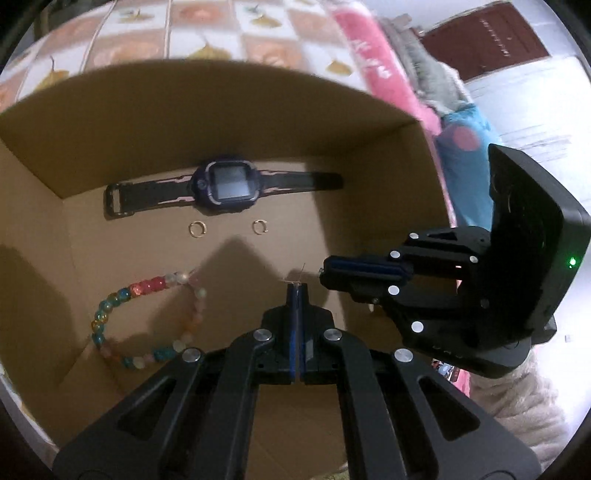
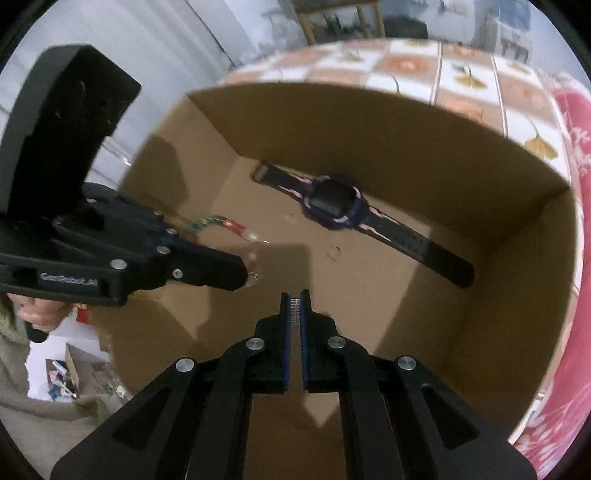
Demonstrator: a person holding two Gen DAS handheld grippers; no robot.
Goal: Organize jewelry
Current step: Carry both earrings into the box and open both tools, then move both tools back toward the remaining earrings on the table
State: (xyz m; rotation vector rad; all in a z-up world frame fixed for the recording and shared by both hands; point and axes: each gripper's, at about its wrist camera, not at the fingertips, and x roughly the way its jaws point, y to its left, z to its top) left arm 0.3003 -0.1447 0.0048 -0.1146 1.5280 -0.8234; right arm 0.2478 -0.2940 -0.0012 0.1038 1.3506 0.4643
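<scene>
An open cardboard box (image 1: 221, 110) holds a dark watch (image 1: 227, 188) with a pink-marked strap, two small gold rings (image 1: 196, 229) (image 1: 259, 227) in front of it, and a coloured bead bracelet (image 1: 110, 306) at the left. My left gripper (image 1: 296, 286) hangs over the box floor, shut on a fine silvery chain (image 2: 253, 278) that shows at its tip. My right gripper (image 2: 294, 293) is close beside it, also over the box, shut on a thin silvery chain piece (image 2: 294, 306). Whether both hold the same chain I cannot tell. The right wrist view also shows the watch (image 2: 334, 203) and the bracelet (image 2: 221, 223).
The box stands on a cloth with leaf and flower squares (image 1: 207, 22). Pink fabric (image 1: 373, 66), a blue item (image 1: 465, 155) and a dark red book (image 1: 491, 40) lie past its right wall. A person's hand (image 2: 33, 314) grips the left tool.
</scene>
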